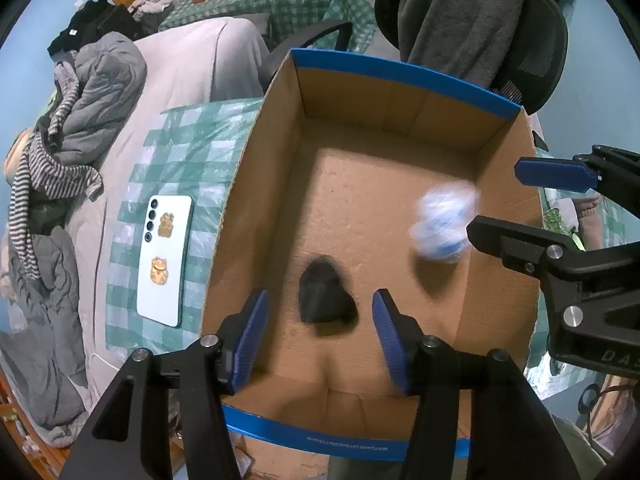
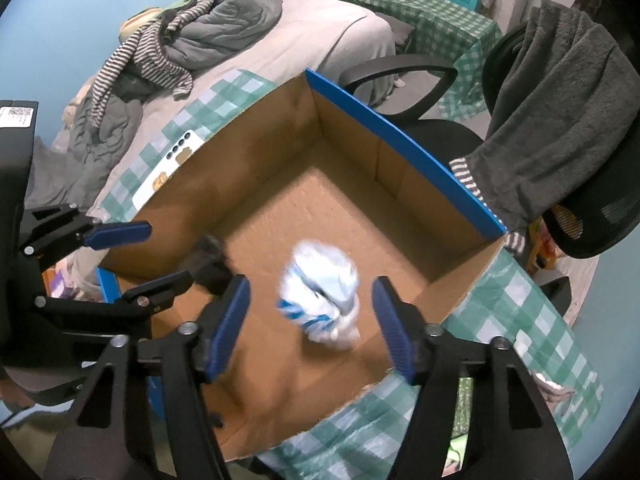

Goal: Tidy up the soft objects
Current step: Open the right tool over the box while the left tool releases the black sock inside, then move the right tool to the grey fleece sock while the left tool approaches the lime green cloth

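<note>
**Now 2 bundles in the box**

Both grippers hang over the open box [image 1: 384,92], jaws spread wide, holding nothing. Between the left gripper's [image 1: 320,332] pads lies a black bundle [image 1: 326,298] on the cardboard floor. At 2 o'clock from it is a blurred white-and-blue bundle [image 1: 444,224], just beside the right gripper [image 2: 312,320]. A phone [image 1: 166,260] lies on the checked cloth [image 1: 192,148] at 9 o'clock of the box. A grey towel [image 2: 560,112] drapes a chair [image 2: 600,224] at 1 o'clock.

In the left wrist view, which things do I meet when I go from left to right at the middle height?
Striped garment → white phone → black soft bundle → white and blue soft bundle → right gripper.
</note>
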Motion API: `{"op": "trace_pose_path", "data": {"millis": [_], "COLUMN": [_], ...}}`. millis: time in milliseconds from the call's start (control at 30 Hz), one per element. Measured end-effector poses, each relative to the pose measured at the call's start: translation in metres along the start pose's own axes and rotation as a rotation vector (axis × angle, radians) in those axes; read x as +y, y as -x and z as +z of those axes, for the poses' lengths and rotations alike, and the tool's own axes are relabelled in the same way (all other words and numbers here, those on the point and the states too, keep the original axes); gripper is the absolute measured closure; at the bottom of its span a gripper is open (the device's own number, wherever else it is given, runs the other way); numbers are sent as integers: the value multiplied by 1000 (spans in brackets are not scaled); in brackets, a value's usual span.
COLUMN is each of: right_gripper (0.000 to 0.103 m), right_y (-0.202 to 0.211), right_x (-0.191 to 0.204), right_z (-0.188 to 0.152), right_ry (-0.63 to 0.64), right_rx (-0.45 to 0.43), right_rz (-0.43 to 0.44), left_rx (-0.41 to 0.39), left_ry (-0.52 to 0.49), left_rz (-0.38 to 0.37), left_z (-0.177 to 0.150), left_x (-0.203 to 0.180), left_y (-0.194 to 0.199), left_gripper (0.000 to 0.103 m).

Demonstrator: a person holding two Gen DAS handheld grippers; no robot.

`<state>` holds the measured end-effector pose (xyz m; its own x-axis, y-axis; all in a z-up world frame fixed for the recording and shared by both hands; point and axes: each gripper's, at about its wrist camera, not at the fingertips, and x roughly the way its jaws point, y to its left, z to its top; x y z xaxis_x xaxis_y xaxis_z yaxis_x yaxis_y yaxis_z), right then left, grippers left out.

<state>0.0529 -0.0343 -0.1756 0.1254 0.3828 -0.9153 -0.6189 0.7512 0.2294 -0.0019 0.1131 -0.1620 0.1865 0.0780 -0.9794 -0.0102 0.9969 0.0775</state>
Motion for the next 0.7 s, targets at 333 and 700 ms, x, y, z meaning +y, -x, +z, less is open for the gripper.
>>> {"op": "trace_pose_path", "data": {"millis": [333, 700], "right_gripper": [35, 33], "right_y": [16, 42], "right_x": [-7, -32], "right_z": [-5, -26], "right_ry": [-21, -87], "right_rx": [-18, -35], "right_rz": [-37, -77], "left_rx": [-29, -48], "left_ry": [-30, -67], "left_rz": [2, -27], "left_z": [3, 7], "left_x": [-9, -30], "left_y": [20, 33], "left_gripper": [46, 42]}}
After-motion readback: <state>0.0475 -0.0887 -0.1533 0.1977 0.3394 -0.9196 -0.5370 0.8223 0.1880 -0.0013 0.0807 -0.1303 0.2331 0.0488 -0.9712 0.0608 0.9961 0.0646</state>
